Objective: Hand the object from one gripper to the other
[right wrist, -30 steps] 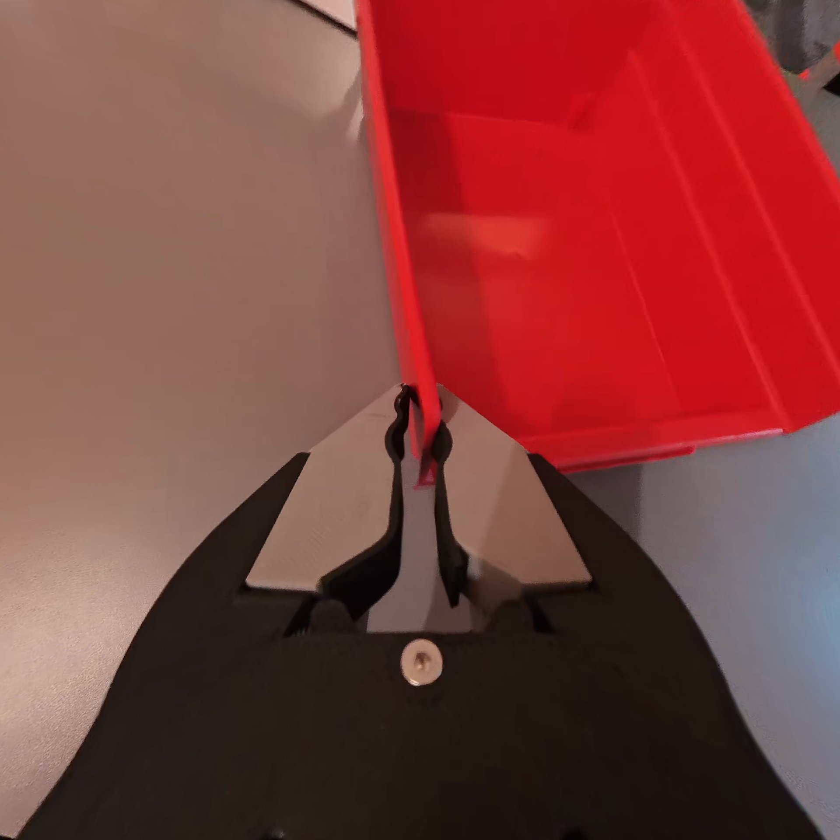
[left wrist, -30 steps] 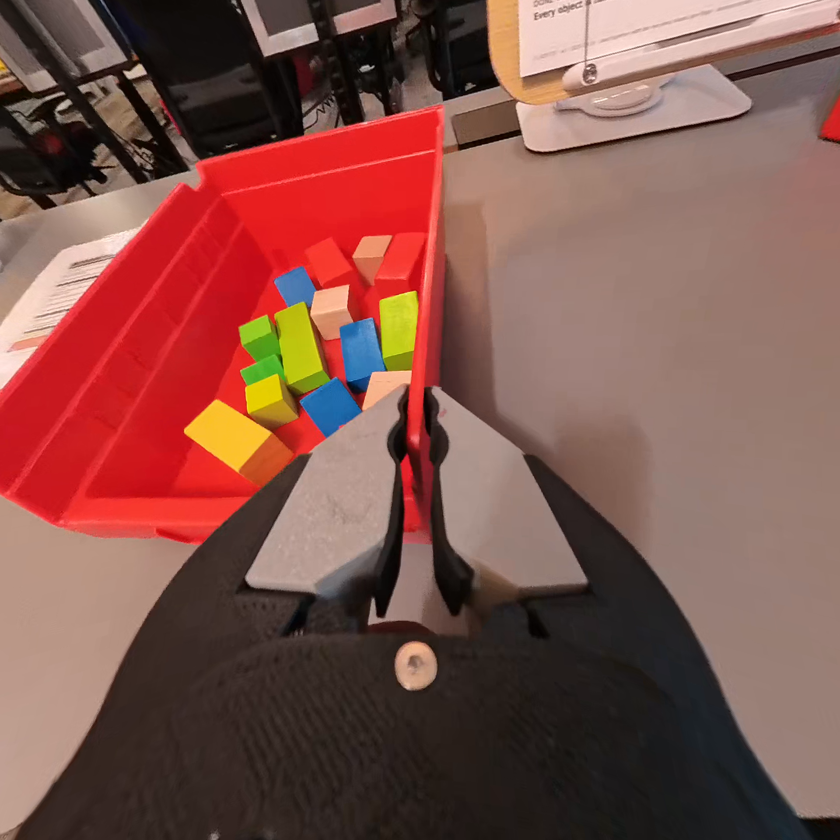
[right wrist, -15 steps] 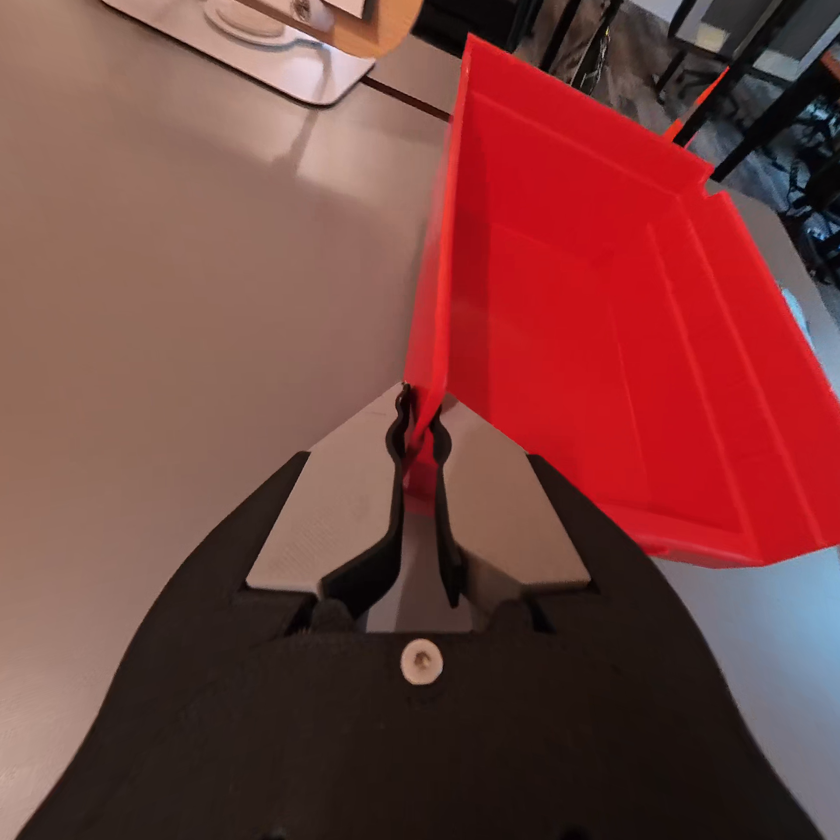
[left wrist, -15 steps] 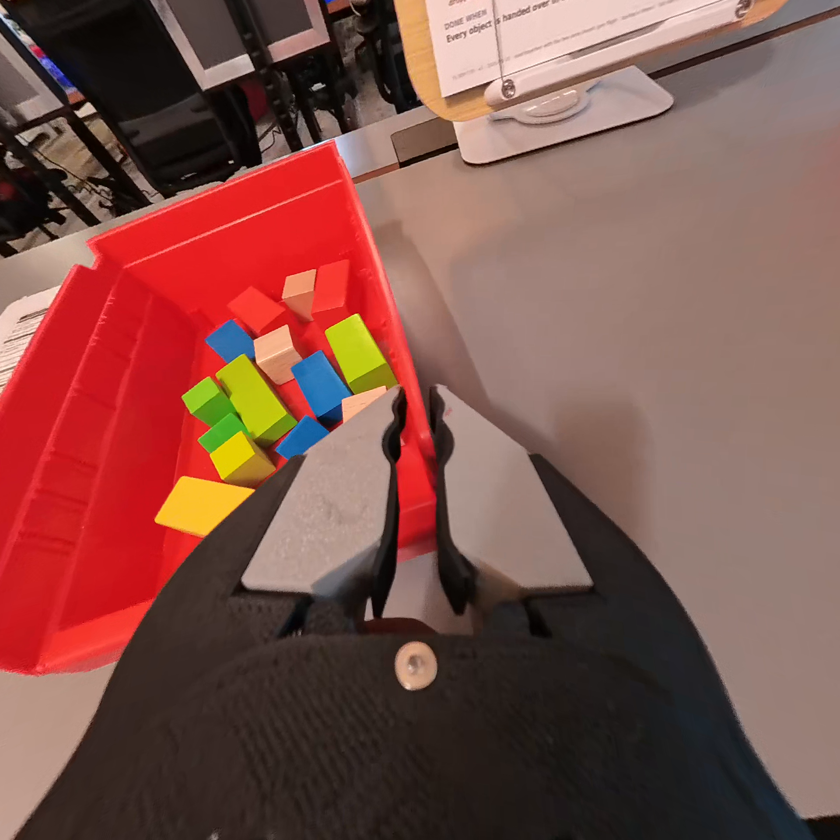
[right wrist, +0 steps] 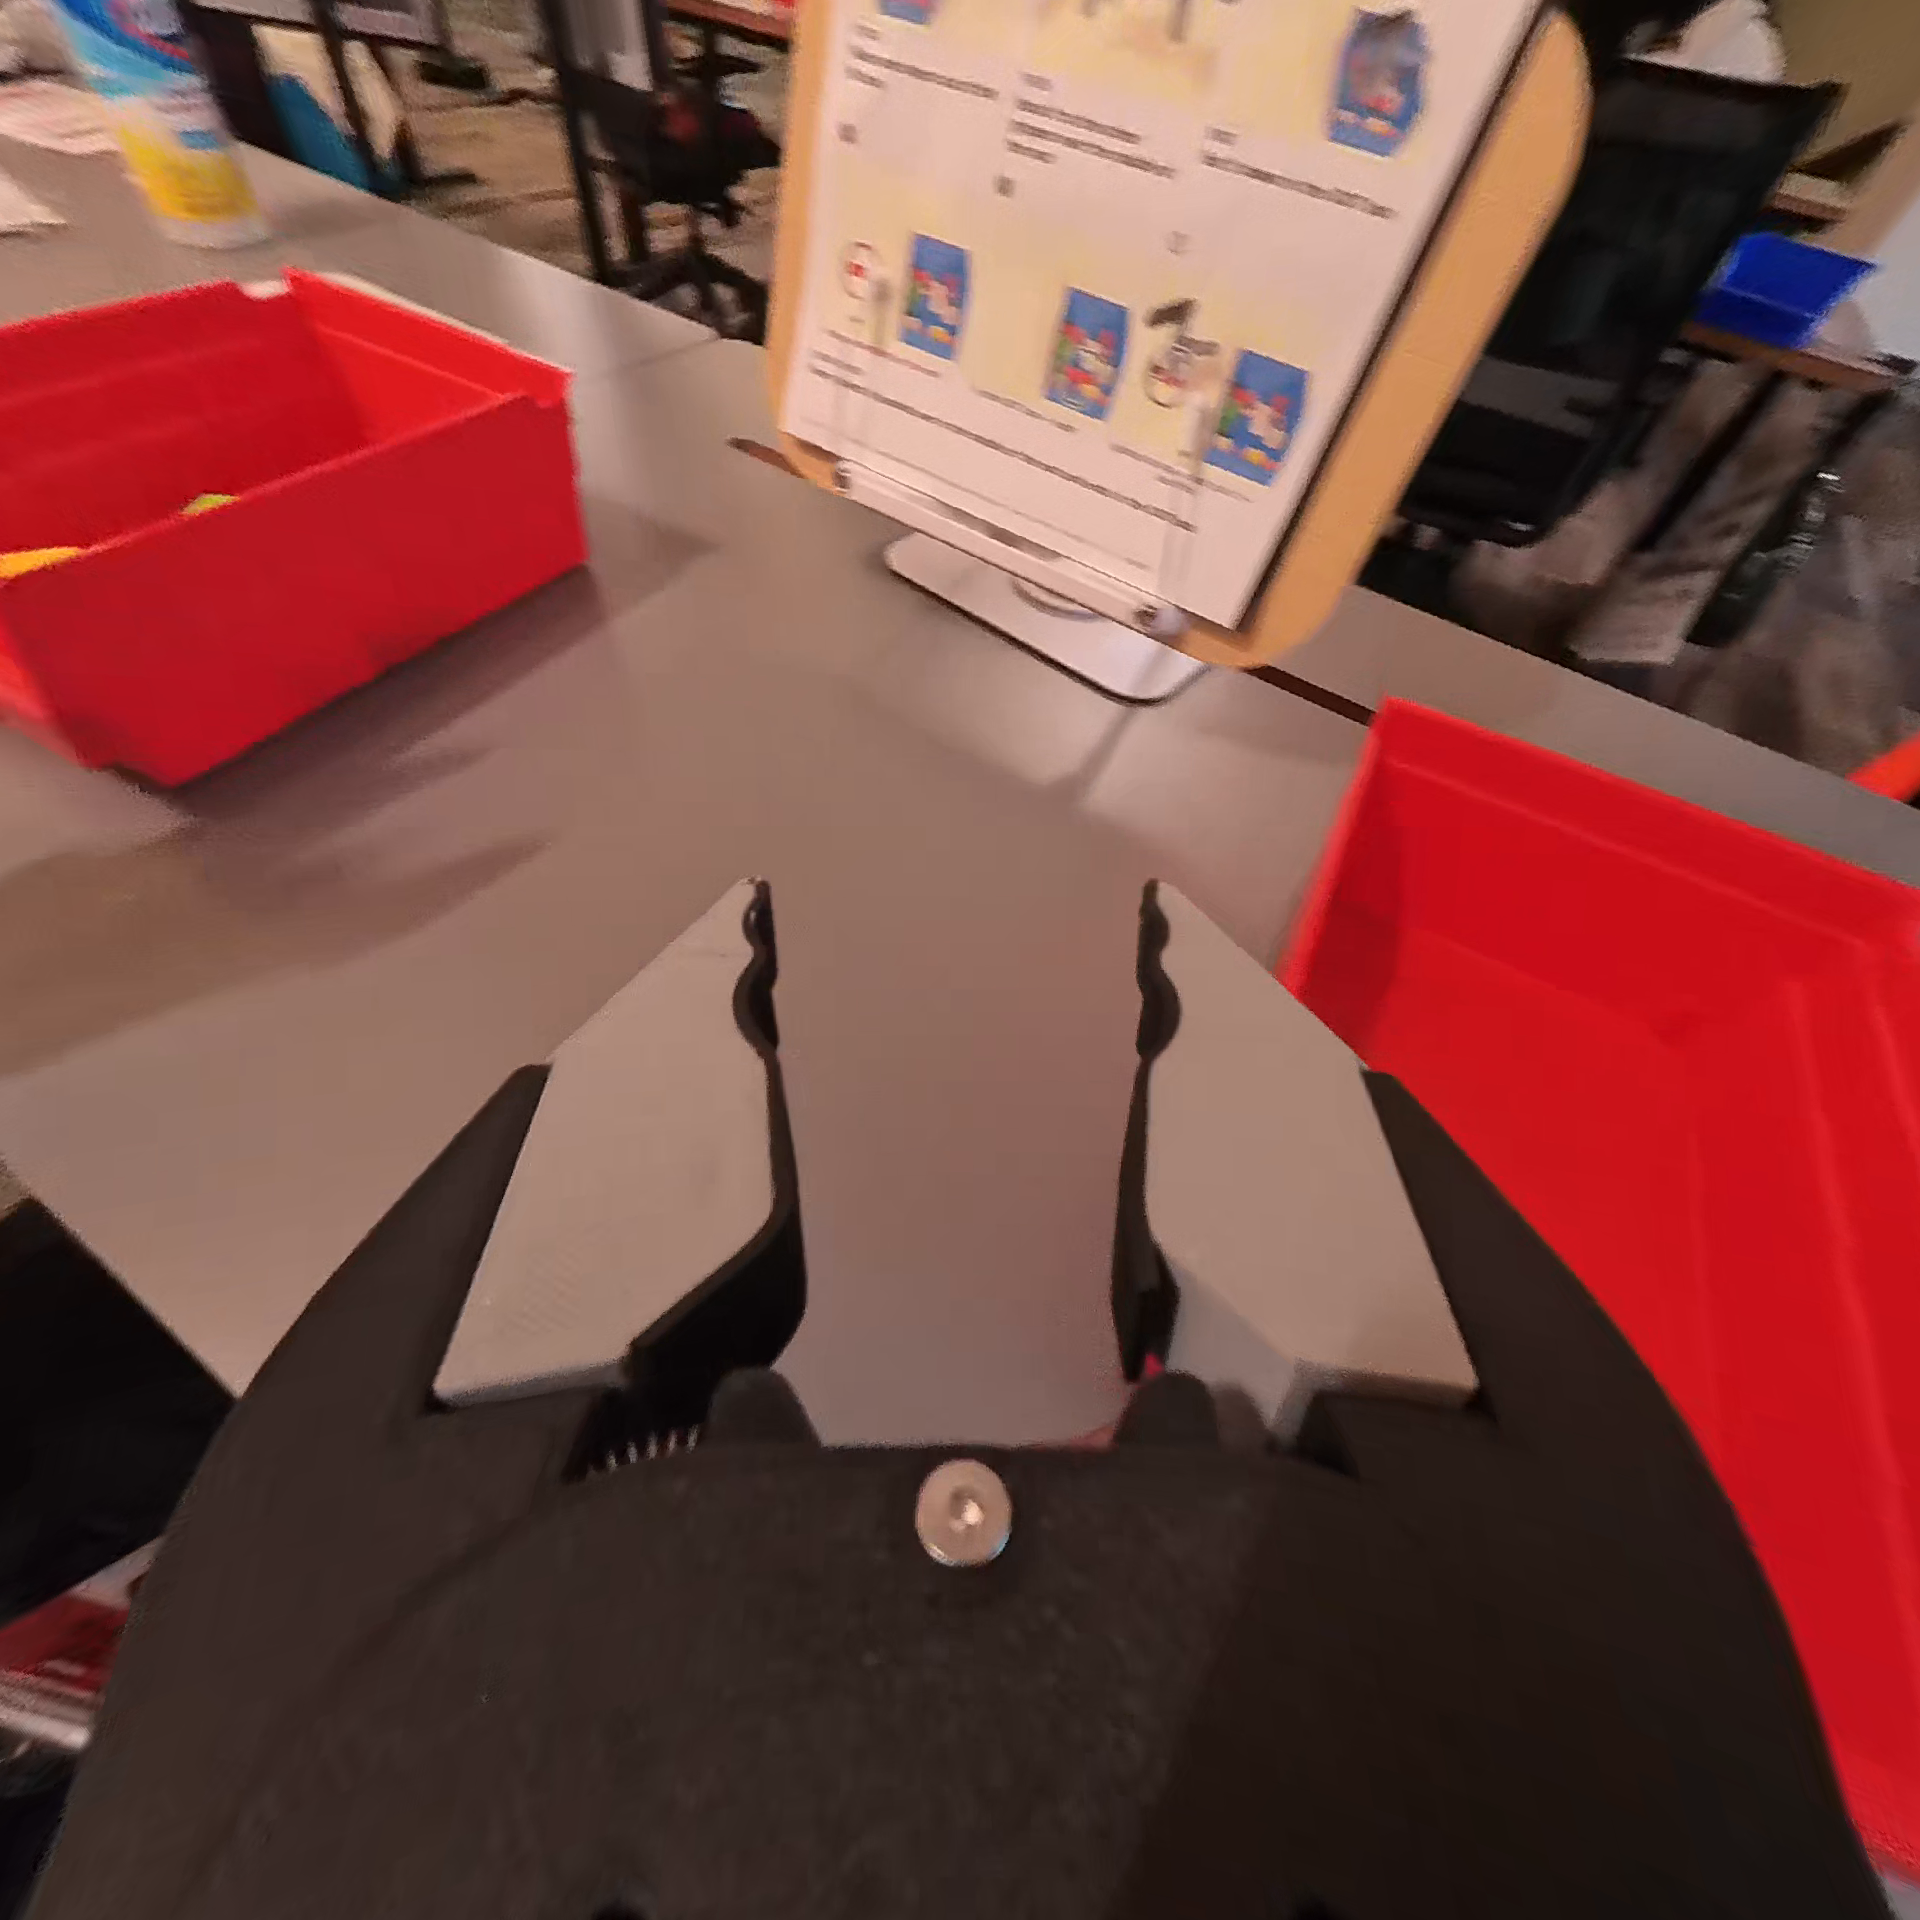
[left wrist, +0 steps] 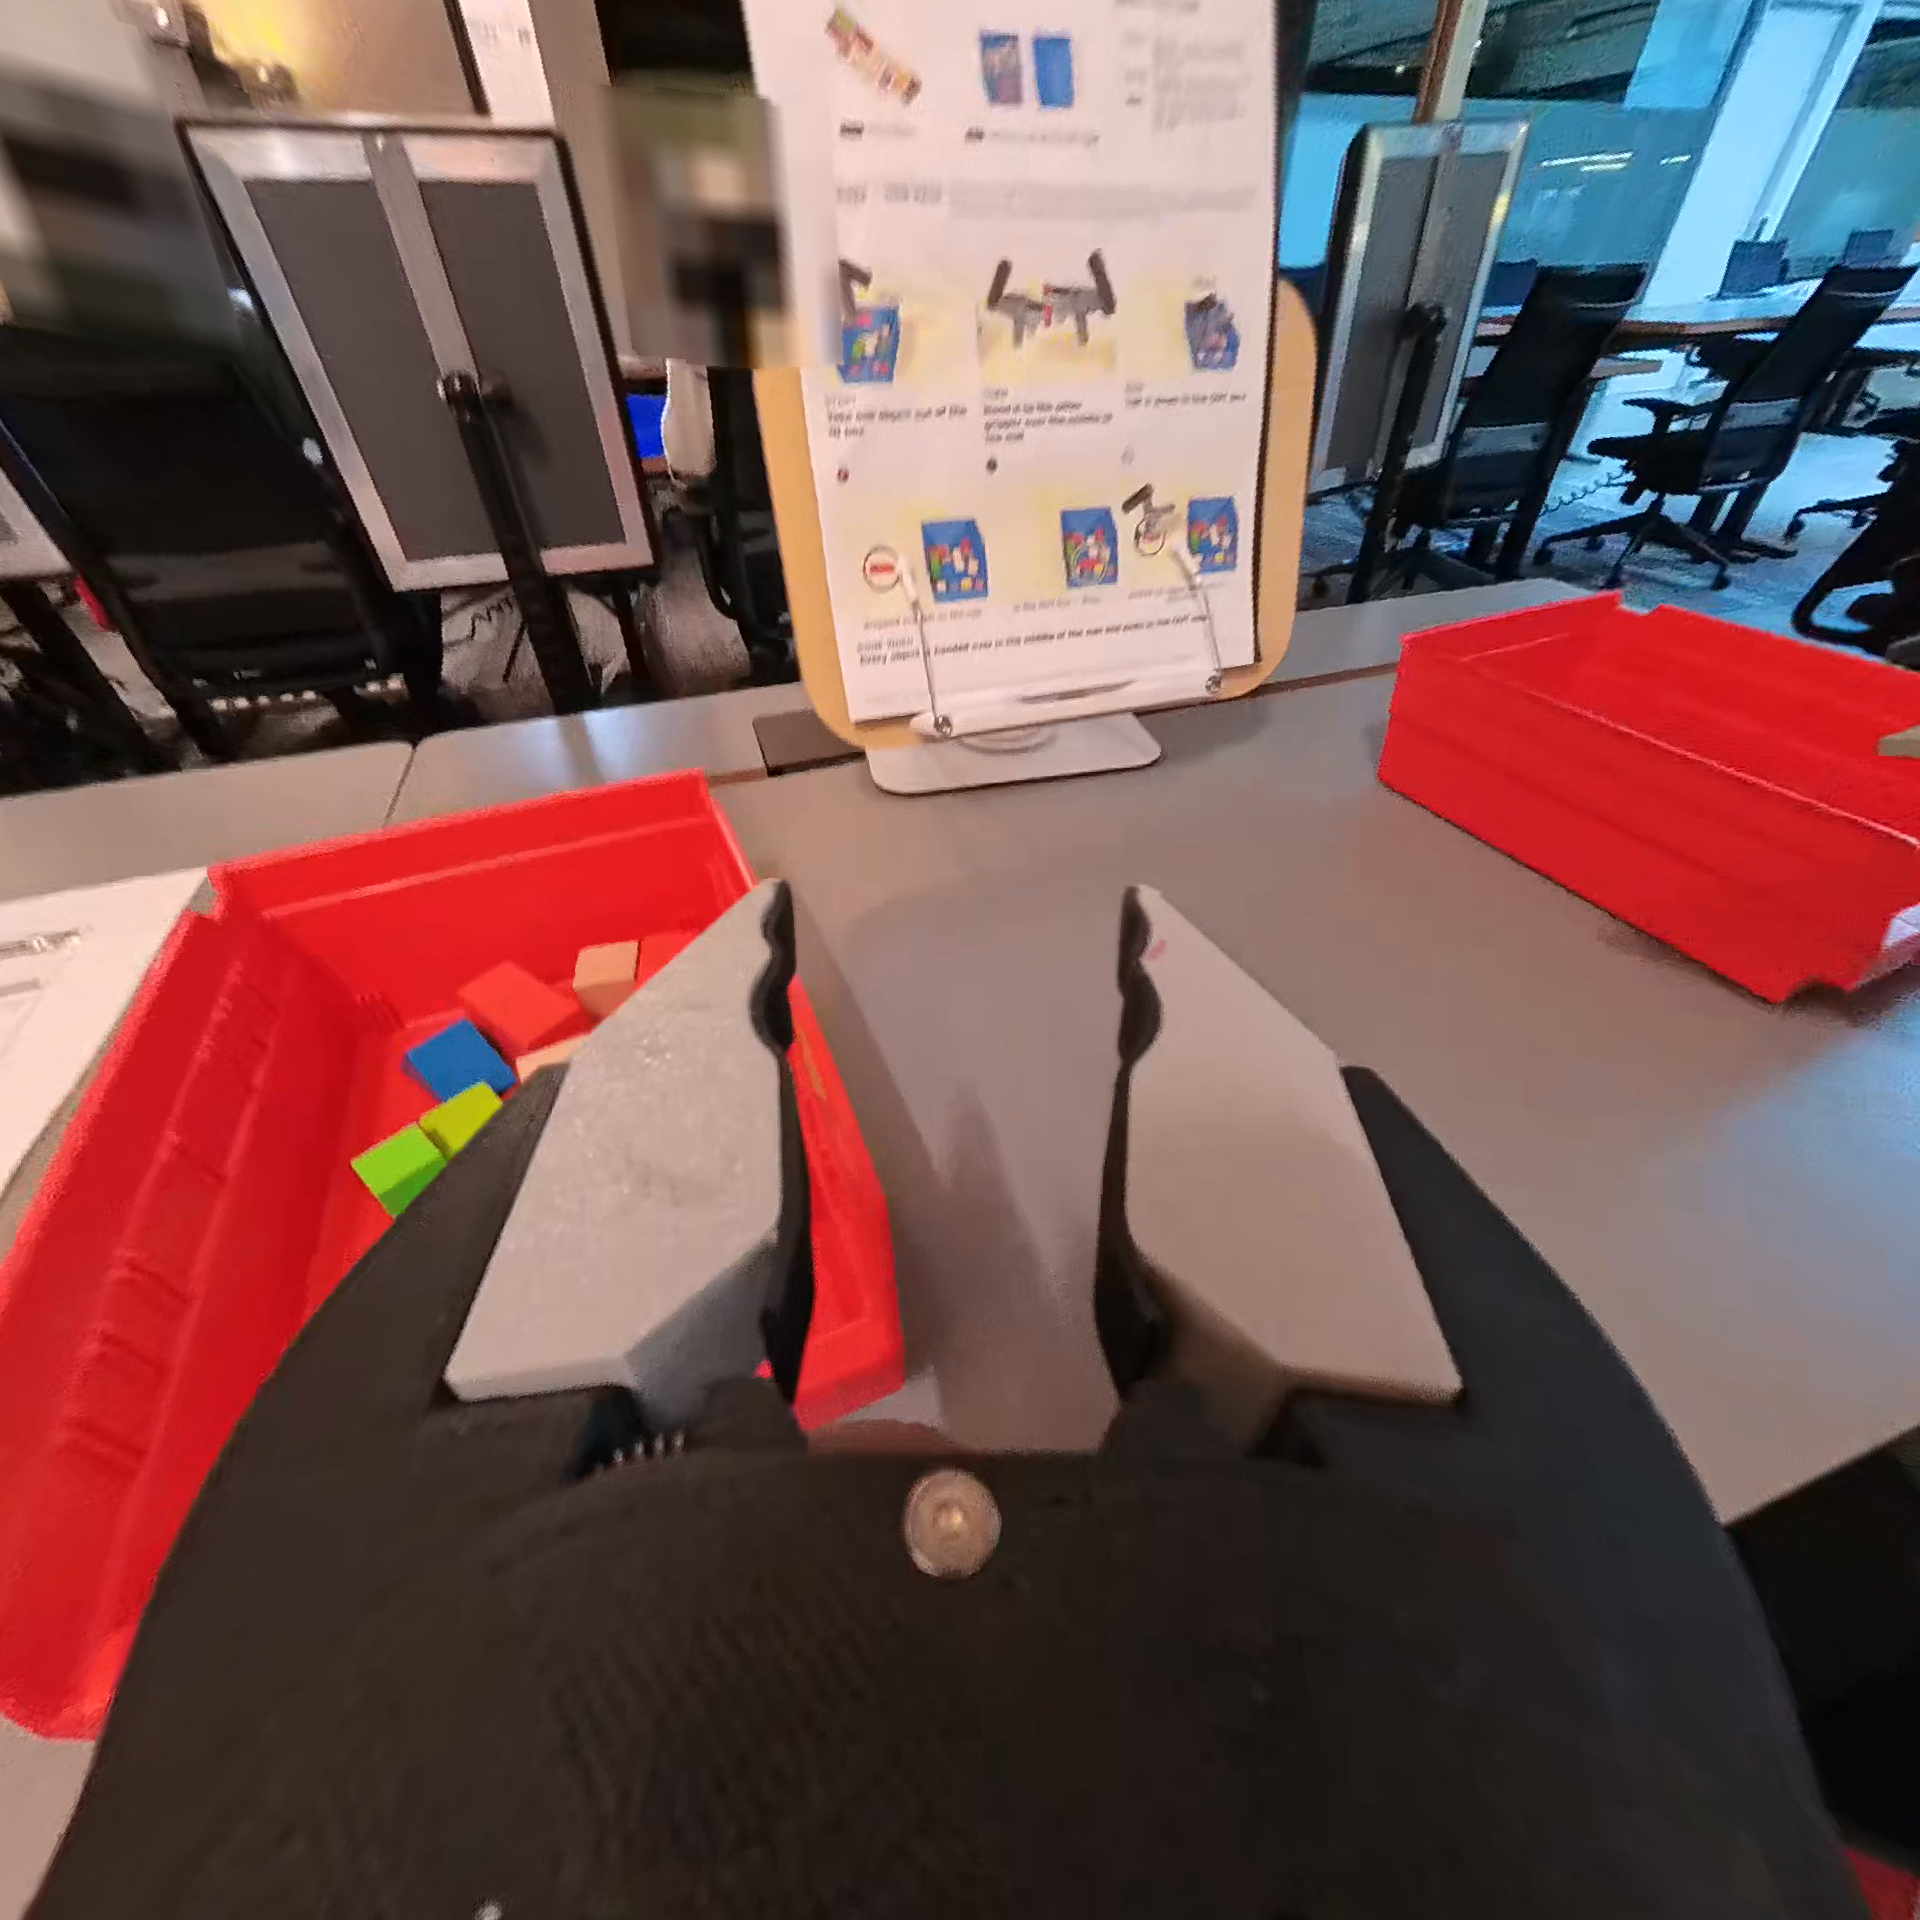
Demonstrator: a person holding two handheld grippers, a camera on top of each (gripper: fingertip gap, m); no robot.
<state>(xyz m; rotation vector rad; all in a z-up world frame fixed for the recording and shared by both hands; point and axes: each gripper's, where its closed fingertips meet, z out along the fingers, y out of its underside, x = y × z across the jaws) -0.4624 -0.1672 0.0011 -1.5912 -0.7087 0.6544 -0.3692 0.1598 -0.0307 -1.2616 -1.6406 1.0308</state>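
Observation:
My left gripper (left wrist: 951, 935) is open and empty above the grey table (left wrist: 1299, 1039), just right of a red bin (left wrist: 187, 1195) that holds several coloured wooden blocks, among them a blue block (left wrist: 457, 1055) and a green block (left wrist: 400, 1164). My right gripper (right wrist: 951, 914) is open and empty over the table (right wrist: 675, 779), left of a second red bin (right wrist: 1662, 1091) whose visible inside is bare. The block bin also shows in the right wrist view (right wrist: 312, 540) at the far left. The bare bin shows in the left wrist view (left wrist: 1662, 790) at the far right.
A wooden board with an instruction sheet stands on a grey base at the back of the table (left wrist: 1039, 416), also in the right wrist view (right wrist: 1143, 291). White paper (left wrist: 62, 997) lies left of the block bin. Chairs and monitors stand behind the table.
Both grippers were shut on the walls of their red bins. Both have let go, opened wide, lifted back and tilted up toward the back of the table.

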